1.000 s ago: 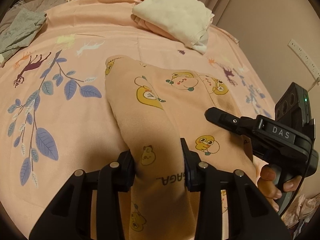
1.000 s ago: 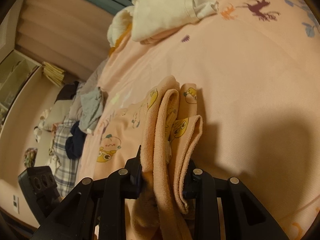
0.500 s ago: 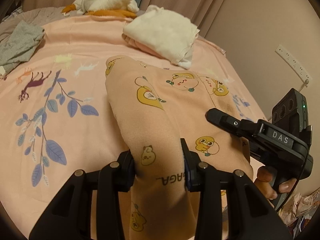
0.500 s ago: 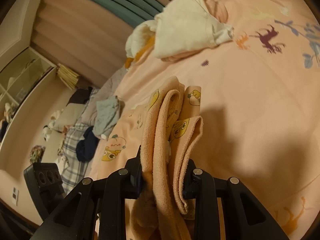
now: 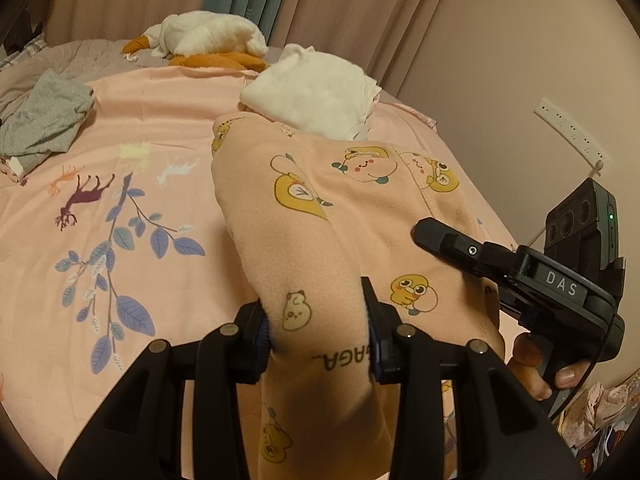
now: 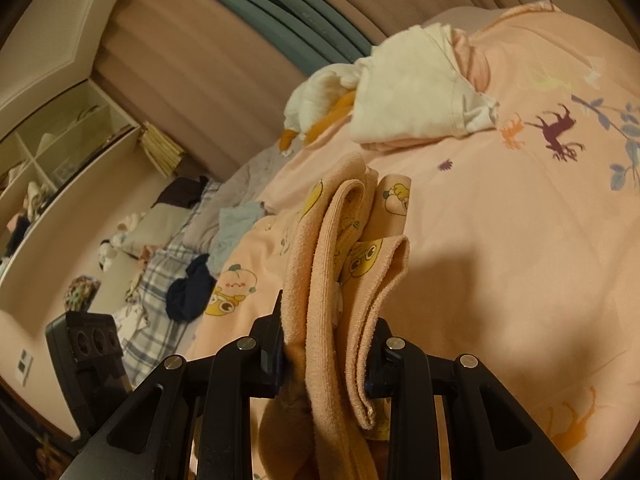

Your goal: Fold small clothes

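Left claw [image 5: 316, 344], right claw [image 6: 328, 356]: both clenched on peach garment [image 5: 320, 216].

The peach garment [image 5: 320, 216] runs off the frame at 6 o'clock in both views. It hides the right tool's [image 5: 434, 236] far finger. Shelf contents [image 6: 48, 152] at 9 o'clock are too small to identify.

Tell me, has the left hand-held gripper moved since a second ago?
Yes. The left hand-held gripper, shut on the peach cartoon-print garment, has risen: in its own view the curtains and plush goose have slid down into the frame.
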`<control>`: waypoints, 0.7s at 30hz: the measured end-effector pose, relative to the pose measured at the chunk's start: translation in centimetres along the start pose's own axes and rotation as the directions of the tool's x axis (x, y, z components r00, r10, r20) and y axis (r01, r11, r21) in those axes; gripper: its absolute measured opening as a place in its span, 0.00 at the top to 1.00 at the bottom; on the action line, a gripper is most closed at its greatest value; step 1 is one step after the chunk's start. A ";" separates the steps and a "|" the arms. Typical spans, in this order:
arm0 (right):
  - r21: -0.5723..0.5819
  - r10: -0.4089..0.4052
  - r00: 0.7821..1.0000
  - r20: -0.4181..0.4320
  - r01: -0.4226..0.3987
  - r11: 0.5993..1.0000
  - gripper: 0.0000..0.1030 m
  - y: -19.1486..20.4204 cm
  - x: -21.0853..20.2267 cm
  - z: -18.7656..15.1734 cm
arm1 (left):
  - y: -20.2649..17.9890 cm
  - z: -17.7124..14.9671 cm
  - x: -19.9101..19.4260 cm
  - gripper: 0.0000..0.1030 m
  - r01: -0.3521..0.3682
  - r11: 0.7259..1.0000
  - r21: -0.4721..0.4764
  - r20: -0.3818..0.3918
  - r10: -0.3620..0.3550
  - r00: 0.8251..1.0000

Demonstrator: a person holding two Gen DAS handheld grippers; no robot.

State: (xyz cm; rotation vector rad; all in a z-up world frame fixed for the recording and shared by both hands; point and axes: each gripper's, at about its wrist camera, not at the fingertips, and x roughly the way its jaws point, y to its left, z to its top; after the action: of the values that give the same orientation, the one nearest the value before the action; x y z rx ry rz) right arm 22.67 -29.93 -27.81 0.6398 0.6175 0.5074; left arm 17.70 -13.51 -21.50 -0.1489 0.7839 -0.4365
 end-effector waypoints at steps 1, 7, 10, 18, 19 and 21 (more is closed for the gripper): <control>-0.006 0.008 1.000 0.002 -0.008 1.000 0.71 0.3 0.0 0.1 | 0.2 0.1 -0.4 0.64 0.006 1.000 -0.007 0.005 -0.006 1.000; -0.046 0.025 1.000 0.014 -0.024 0.999 0.71 1.8 -0.1 -0.1 | 0.8 -0.1 -2.1 0.63 0.009 1.000 -0.017 0.027 -0.009 1.000; -0.087 0.023 1.000 0.017 -0.022 0.996 0.71 2.8 -0.1 -0.4 | 1.1 -0.3 -2.8 0.63 0.008 1.000 -0.017 0.039 -0.007 0.999; -0.110 0.066 0.998 0.014 -0.064 0.992 0.71 4.0 0.2 -0.5 | 2.6 -0.4 -4.6 0.63 0.042 0.998 -0.048 0.068 -0.038 0.997; -0.112 0.073 0.997 0.016 -0.071 0.991 0.71 4.1 0.3 -0.5 | 2.8 -0.4 -4.8 0.63 0.047 0.998 -0.048 0.071 -0.043 0.997; -0.116 0.083 0.996 0.010 -0.082 0.990 0.71 4.2 0.6 -0.4 | 3.3 -0.4 -5.3 0.63 0.065 0.996 -0.068 0.080 -0.059 0.995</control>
State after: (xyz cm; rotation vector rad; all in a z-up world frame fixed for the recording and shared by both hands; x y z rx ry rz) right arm 21.81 -26.46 -25.42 0.5609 0.5454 0.6107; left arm 15.14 -8.19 -19.31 -0.2550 0.7199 -0.4594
